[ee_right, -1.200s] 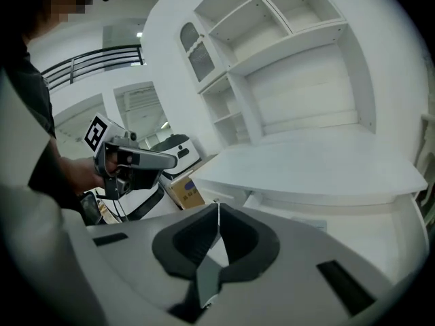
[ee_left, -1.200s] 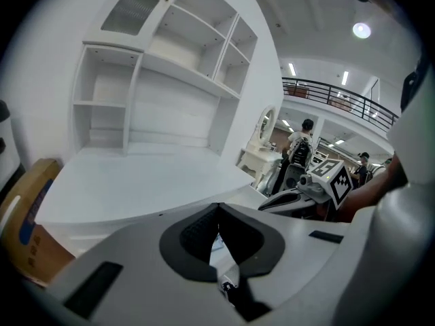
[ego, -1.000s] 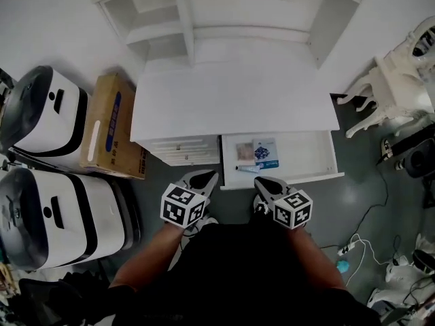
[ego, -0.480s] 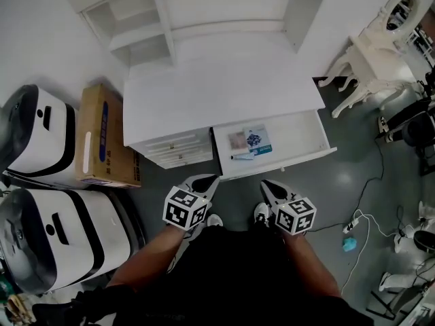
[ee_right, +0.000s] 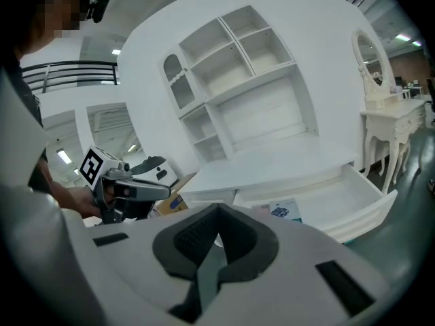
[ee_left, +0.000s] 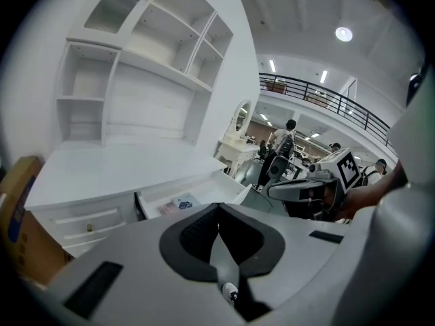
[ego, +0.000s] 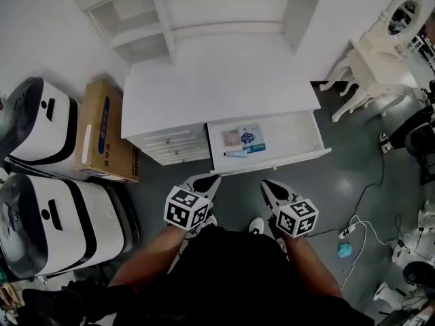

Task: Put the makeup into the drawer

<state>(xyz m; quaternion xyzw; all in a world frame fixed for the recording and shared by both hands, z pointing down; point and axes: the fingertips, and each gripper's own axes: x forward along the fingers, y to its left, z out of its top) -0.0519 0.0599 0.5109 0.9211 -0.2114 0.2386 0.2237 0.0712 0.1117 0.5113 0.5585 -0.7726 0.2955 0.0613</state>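
The white desk (ego: 217, 87) has its right drawer (ego: 292, 136) pulled open. Makeup packets (ego: 243, 140) and a small tube lie in the drawer's left part; they also show in the left gripper view (ee_left: 182, 202) and the right gripper view (ee_right: 284, 210). My left gripper (ego: 209, 180) and right gripper (ego: 270, 187) hover side by side over the grey floor, a short way in front of the drawer. Both point toward the desk, jaws together, nothing between them. The left gripper's pads (ee_left: 197, 233) meet, as do the right gripper's pads (ee_right: 194, 236).
The desk's left drawer (ego: 170, 145) is closed. A cardboard box (ego: 105, 131) and two white-and-black machines (ego: 41, 124) stand at the left. A white dressing table and stool (ego: 380, 53) stand at the right, with cables (ego: 353, 233) on the floor.
Both grippers have drawn back from the drawer's front toward the person, leaving a wider strip of floor between. The drawer stays open with the makeup inside.
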